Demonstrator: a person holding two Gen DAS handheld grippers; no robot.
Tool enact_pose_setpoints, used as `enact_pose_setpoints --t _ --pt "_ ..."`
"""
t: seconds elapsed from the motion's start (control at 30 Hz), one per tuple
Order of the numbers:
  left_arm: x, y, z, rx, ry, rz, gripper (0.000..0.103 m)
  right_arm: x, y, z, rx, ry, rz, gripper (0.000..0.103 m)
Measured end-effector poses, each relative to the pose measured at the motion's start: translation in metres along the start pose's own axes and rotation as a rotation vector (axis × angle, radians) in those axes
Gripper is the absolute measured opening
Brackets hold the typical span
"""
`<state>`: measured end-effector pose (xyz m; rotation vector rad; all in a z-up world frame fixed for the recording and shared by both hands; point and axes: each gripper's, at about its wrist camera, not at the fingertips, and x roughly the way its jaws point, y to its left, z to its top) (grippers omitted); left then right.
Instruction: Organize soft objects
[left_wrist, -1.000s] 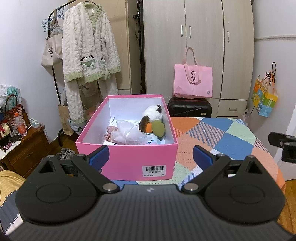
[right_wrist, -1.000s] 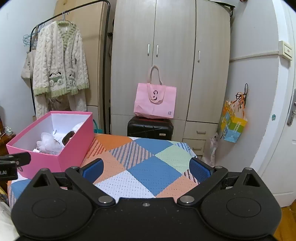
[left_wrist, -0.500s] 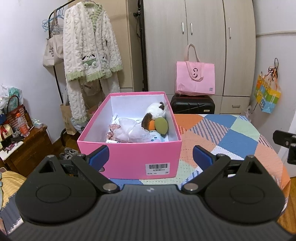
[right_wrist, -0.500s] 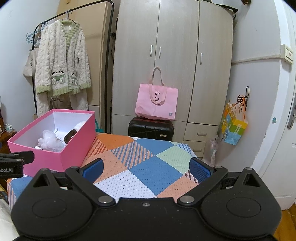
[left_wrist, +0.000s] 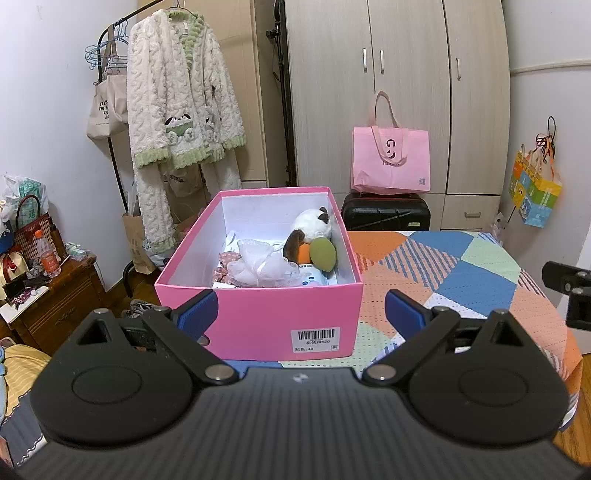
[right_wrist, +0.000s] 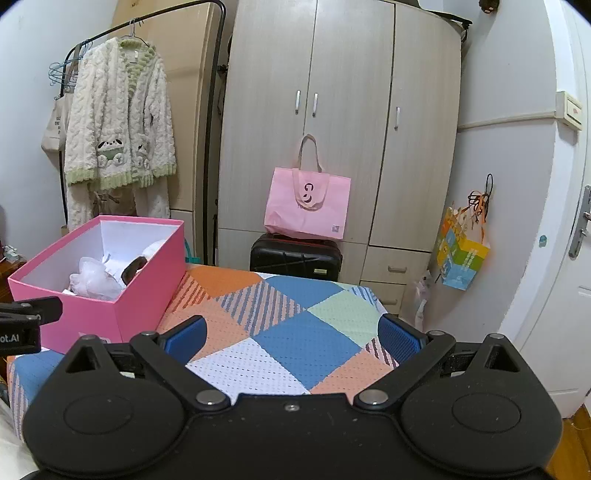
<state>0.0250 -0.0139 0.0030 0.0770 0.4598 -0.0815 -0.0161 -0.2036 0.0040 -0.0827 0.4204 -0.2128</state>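
Box (left_wrist: 258, 314) sits lower in view; left gripper (left_wrist: 299, 314) rose.

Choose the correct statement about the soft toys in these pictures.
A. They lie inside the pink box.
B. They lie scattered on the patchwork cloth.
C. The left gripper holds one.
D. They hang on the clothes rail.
A: the plush toy and white mesh puff sit inside the pink box.

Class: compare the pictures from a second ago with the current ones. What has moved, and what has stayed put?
Only the cameras shifted: both grippers drew back slightly. The left gripper and right gripper remain open and empty. The pink box and the soft toys inside it have not moved on the patchwork cloth.
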Motion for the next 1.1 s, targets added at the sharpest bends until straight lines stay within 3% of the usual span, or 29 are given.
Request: enact_pose_setpoints --t 1.1 --pt "0.0049 -0.0021 -0.0012 0.011 0.014 0.018 0.103 0.0094 -0.0088 -0.0067 0.024 0.017 -0.016 0.101"
